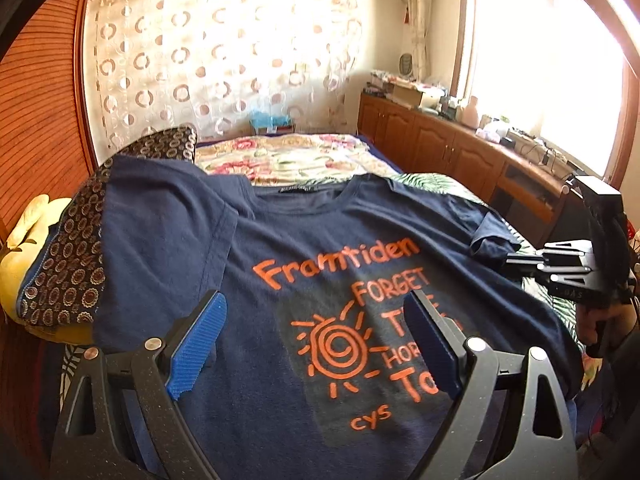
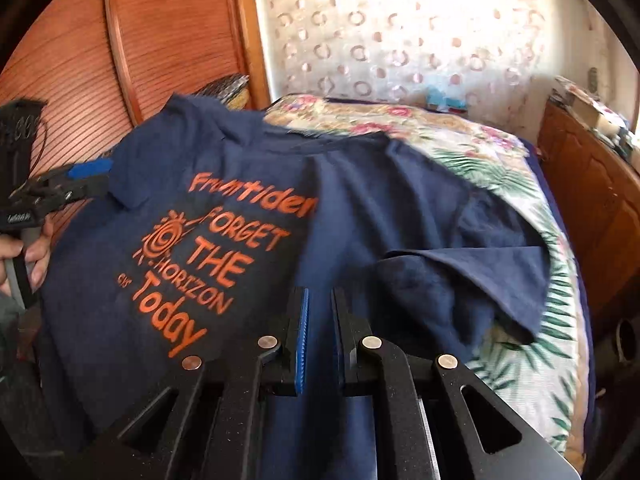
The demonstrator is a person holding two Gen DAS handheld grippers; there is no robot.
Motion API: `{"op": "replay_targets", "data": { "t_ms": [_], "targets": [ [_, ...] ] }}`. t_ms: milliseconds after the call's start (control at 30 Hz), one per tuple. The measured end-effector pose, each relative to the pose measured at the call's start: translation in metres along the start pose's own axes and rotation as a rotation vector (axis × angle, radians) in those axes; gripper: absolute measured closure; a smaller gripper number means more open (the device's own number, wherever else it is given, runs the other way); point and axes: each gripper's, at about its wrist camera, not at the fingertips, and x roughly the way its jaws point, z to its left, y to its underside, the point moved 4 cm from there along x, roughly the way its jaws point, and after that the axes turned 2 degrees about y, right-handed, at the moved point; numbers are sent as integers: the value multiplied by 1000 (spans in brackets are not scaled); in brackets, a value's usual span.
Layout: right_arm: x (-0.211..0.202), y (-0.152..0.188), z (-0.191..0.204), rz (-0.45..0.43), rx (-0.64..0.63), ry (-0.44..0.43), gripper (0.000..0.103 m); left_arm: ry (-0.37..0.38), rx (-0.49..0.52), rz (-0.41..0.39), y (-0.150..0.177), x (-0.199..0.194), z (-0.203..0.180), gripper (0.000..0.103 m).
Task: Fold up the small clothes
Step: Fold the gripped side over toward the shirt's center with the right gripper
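1. We see the shirt (image 1: 280, 240) spread print-up on the bed (image 1: 280, 152).
2. Our left claw (image 1: 316, 344) gapes wide over it, holding nothing.
3. Our right claw (image 2: 320, 312) is nearly closed, pinching the shirt's sleeve.

Daylight enters via window (image 1: 548, 52), blown out w/ heavy glare at right of left-wrist view. Fisheye bends both views; corners black. Right-wrist view shows motion blur; curtain (image 2: 400, 40) washed out.
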Motion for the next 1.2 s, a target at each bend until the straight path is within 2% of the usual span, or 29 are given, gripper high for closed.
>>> {"op": "replay_targets", "data": {
  "t_ms": [33, 100, 133, 167, 200, 433, 533, 767, 800, 833, 900, 933, 967, 1067, 1200],
  "targets": [
    [-12, -2, -5, -7, 4, 21, 92, 3, 1, -5, 0, -1, -2, 12],
    [-19, -4, -16, -21, 10, 66, 80, 16, 4, -19, 0, -4, -6, 12],
    [-23, -4, -22, -26, 13, 86, 66, 20, 7, -26, 1, -5, -8, 12],
    [-26, -4, -27, -29, 20, 112, 56, 21, 9, -28, 1, -6, -9, 12],
    [-27, -3, -34, -31, 29, 138, 53, 22, 11, -27, 2, -6, -11, 12],
    [-14, 16, -81, 42, 83, 285, 52, 37, 15, -12, 9, -2, -16, 12],
    [-10, 21, -96, 60, 142, 292, 52, 44, 6, -1, 12, 1, -16, 12],
    [7, 11, -112, 73, 217, 228, 53, 51, 13, 10, 15, 3, -22, 12],
    [12, 10, -113, 84, 225, 223, 55, 51, 15, 12, 16, 2, -22, 12],
    [15, 11, -115, 94, 237, 218, 67, 51, 15, 13, 16, 2, -22, 12],
    [18, 9, -118, 89, 252, 212, 75, 53, 16, 18, 17, 2, -22, 12],
    [17, 8, -117, 92, 254, 195, 90, 54, 16, 19, 18, 1, -21, 12],
    [18, 6, -117, 95, 249, 190, 97, 54, 17, 20, 18, 0, -21, 12],
    [21, -6, -114, 93, 224, 151, 101, 51, 14, 23, 20, 0, -19, 12],
    [14, -45, -97, 25, 163, 112, 101, 47, 1, 13, 20, -2, -16, 12]
  ]
}}
